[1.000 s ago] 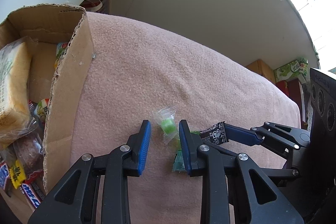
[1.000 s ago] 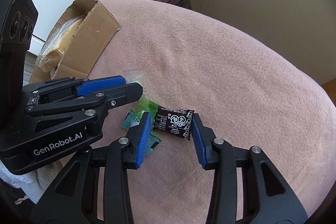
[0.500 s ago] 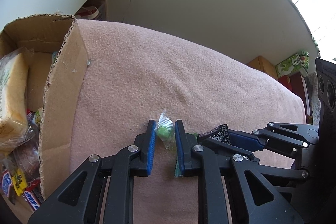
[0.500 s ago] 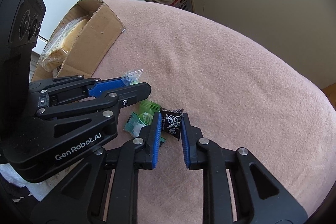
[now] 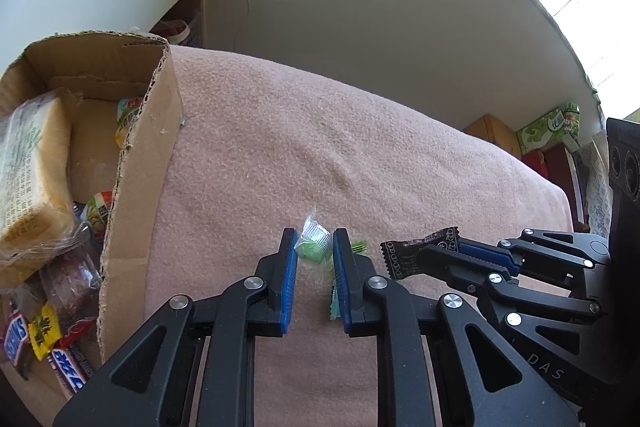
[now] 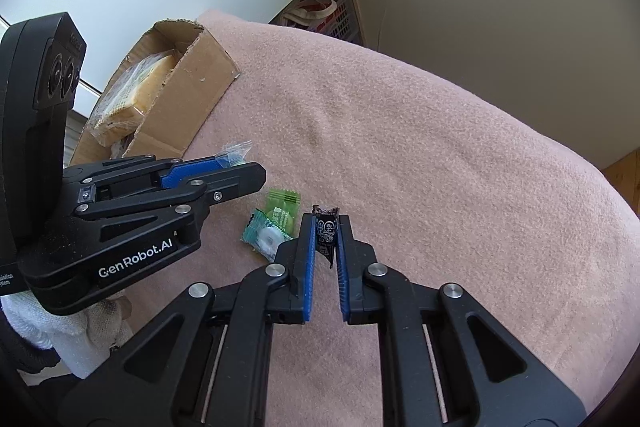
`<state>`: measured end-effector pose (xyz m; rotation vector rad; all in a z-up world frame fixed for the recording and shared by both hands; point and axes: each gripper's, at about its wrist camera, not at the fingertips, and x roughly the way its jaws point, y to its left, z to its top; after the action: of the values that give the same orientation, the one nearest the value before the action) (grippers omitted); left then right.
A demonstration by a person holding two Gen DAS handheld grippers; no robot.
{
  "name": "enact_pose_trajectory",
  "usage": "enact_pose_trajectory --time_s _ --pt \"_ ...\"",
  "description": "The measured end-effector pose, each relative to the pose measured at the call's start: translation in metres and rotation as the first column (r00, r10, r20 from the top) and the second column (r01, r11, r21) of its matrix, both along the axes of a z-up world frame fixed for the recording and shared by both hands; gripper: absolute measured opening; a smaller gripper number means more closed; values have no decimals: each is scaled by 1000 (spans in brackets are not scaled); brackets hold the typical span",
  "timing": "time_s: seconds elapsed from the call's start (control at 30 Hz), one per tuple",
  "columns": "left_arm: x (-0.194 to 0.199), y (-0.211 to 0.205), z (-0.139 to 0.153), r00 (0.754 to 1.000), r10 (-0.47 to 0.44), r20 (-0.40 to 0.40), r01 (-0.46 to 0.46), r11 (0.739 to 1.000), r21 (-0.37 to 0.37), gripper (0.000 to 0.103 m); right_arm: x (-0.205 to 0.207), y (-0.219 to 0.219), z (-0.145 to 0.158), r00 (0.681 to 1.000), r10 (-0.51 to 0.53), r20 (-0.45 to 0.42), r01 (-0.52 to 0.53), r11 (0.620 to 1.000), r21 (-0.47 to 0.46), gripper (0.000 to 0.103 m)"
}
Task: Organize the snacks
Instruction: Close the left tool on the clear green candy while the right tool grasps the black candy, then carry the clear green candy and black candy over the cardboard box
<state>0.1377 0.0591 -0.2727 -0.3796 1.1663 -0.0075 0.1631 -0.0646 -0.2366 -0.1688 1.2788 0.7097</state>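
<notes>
Two candies are clamped: clear-wrapped green candy (image 5: 314, 250) in left gripper (image 5: 315, 255), black-wrapped candy (image 6: 326, 231) in right gripper (image 6: 325, 239). Cardboard box (image 5: 136, 195) is already stocked with snacks. Two green candies (image 6: 276, 225) are left on the pink blanket (image 6: 420, 155), not yet boxed.

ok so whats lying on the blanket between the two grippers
Two loose candies: a green-wrapped one and a teal one with a white centre, lying side by side between the left gripper and right gripper; clearest in the right wrist view.
</notes>
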Motion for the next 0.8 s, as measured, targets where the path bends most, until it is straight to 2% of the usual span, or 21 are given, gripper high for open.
enact_pose_trajectory --time_s 0.4,0.63,0.8 --pt "-25 16 33 999 23 49 -22 1000 -23 16 -15 7 45 996 31 79 -31 1000 2 10" --pt "-51 36 54 995 56 83 -55 998 -12 16 -32 34 70 990 85 115 -89 996 28 10" --pt "-73 61 58 991 98 86 -99 995 5 16 -43 62 83 981 136 136 -142 989 42 10"
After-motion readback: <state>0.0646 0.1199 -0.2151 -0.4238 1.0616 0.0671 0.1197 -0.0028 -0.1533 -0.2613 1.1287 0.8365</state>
